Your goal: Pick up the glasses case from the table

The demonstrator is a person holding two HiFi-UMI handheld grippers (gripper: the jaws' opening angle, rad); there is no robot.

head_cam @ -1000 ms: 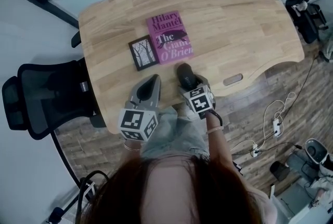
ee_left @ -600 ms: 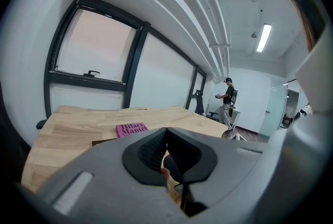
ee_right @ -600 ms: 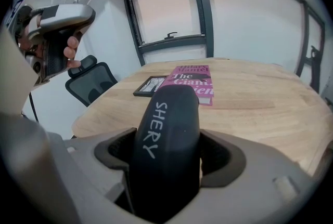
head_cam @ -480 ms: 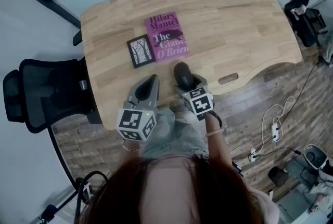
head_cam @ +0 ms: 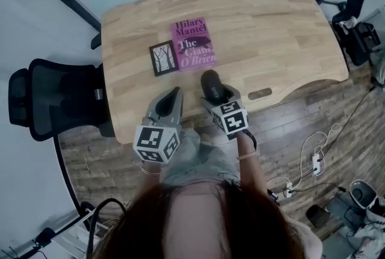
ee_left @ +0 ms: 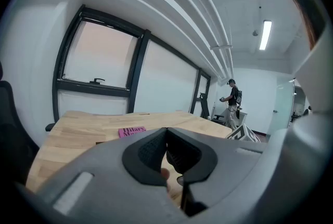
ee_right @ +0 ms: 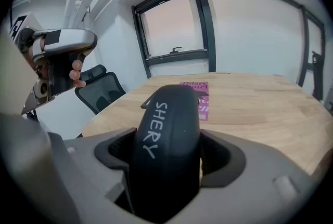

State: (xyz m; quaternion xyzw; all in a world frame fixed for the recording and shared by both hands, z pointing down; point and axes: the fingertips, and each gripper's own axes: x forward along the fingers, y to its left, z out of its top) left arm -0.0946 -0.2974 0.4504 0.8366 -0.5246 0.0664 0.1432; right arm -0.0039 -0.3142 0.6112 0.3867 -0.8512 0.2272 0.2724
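Observation:
A black glasses case with white lettering is clamped between the jaws of my right gripper, held above the near edge of the wooden table. In the right gripper view the glasses case fills the gap between the jaws and sticks out forward. My left gripper hovers just to its left over the table edge, jaws shut with nothing between them; the left gripper shows its pads meeting.
A pink book and a small black picture card lie in the middle of the table. A black office chair stands at the left. Cables and a power strip lie on the wooden floor at the right.
The view has shifted slightly; both grippers keep about the same pose, the right one still holding the case above the table's near edge.

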